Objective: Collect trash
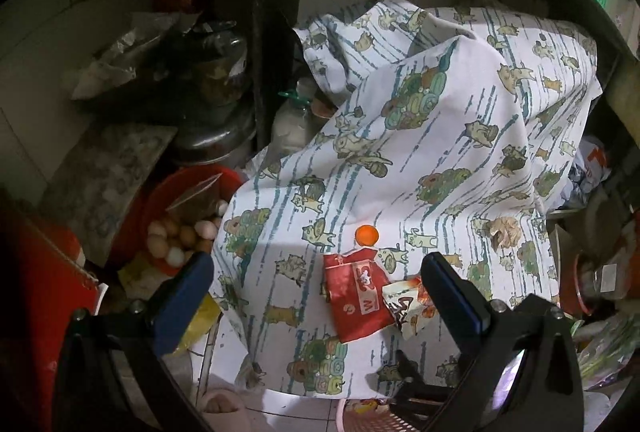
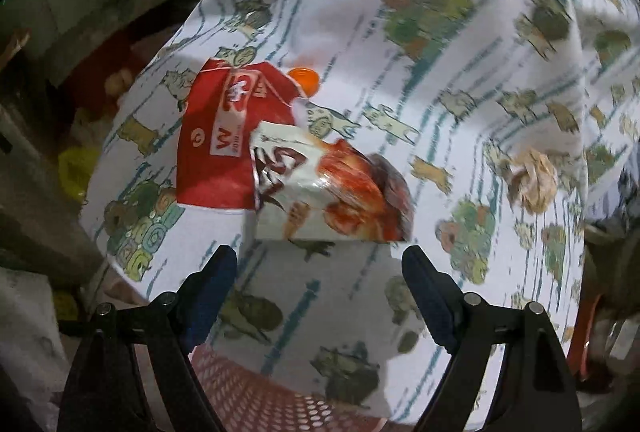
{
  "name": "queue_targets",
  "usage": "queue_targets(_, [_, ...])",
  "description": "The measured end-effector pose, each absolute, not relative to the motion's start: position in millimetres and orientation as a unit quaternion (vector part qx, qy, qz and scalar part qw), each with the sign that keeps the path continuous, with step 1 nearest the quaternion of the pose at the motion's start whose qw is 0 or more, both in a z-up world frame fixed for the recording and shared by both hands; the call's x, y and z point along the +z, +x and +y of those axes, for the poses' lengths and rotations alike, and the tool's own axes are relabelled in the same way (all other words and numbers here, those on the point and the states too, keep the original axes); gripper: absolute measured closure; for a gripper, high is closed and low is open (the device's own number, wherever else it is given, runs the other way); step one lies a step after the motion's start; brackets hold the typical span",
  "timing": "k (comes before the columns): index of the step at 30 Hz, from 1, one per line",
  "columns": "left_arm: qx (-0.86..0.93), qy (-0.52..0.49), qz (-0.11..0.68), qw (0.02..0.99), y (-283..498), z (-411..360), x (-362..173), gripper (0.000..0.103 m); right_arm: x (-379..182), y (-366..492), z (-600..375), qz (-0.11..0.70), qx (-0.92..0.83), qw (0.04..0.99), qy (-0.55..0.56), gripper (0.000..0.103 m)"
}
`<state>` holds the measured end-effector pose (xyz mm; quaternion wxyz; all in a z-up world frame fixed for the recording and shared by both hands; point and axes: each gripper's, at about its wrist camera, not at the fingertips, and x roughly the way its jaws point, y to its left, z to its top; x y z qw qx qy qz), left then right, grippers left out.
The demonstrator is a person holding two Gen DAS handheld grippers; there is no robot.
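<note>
Left wrist view shows my left claw [image 1: 320, 308] spread wide and empty above a cat-print cloth [image 1: 440, 136], where the trash lies: a red packet [image 1: 358, 302], a white-and-orange wrapper [image 1: 408, 306] overlapping its right edge, an orange cap [image 1: 367, 234] just beyond them, and a crumpled paper [image 1: 505, 230] well off to the right. A red bowl of eggs [image 1: 180, 232] sits beside the cloth on the left. Right wrist view shows my right claw [image 2: 320, 272] also wide apart and holding nothing, its tips just short of the wrapper [image 2: 332, 192], which lies partly on the packet [image 2: 224, 140]; the cap [image 2: 305, 77] peeks out behind, the paper [image 2: 530, 176] lies to the right, and a pink basket [image 2: 264, 396] sits below. I judge the risks to be pinching cloth along with the wrapper and dragging it, sliding the packet off, or rolling the cap toward the eggs.
</note>
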<state>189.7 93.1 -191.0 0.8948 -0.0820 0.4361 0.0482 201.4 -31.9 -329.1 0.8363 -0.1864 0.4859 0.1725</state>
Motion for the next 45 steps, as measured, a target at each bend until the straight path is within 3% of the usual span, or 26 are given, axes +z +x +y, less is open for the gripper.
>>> queue_targets(7, [0.062, -0.109, 0.443, 0.888, 189.7, 111.0, -195.4, 0.000, -339.2, 201.0, -7.0, 0.435, 0.151, 0.851, -0.253, 0.017])
queue_targets(9, [0.069, -0.110, 0.442, 0.888, 189.9, 115.4, -195.7, 0.000, -344.6, 201.5, -4.8, 0.423, 0.137, 0.853, -0.273, 0.022])
queue_targets(12, [0.075, -0.097, 0.440, 0.890, 189.4, 116.3, -195.1, 0.000, -351.2, 203.6, -5.8, 0.425, 0.134, 0.849, -0.284, 0.067])
queue_targets(16, [0.068, -0.086, 0.433, 0.895, 187.5, 112.1, -191.3, 0.000, -328.4, 198.5, -17.4, 0.388, 0.131, 0.875, -0.258, 0.087])
queue_targets(20, [0.068, -0.084, 0.432, 0.895, 187.7, 109.9, -191.0, 0.000, -289.8, 197.7, -44.1, 0.385, 0.159, 0.893, -0.169, 0.096])
queue_targets(27, [0.066, -0.084, 0.431, 0.896, 187.8, 103.5, -189.7, 0.000, -248.8, 213.5, -123.0, 0.450, 0.216, 0.865, 0.038, 0.097])
queue_targets(33, [0.059, -0.073, 0.435, 0.895, 188.5, 90.5, -192.8, 0.000, -266.2, 229.1, -174.8, 0.528, 0.235, 0.799, 0.166, 0.097])
queue_targets(38, [0.053, -0.065, 0.444, 0.892, 189.8, 79.8, -198.7, 0.000, -300.7, 238.1, -192.0, 0.573, 0.191, 0.773, 0.195, 0.097])
queue_targets(45, [0.039, -0.048, 0.451, 0.890, 189.8, 66.4, -202.9, 0.000, -311.7, 248.6, -191.9, 0.565, 0.163, 0.784, 0.198, 0.093])
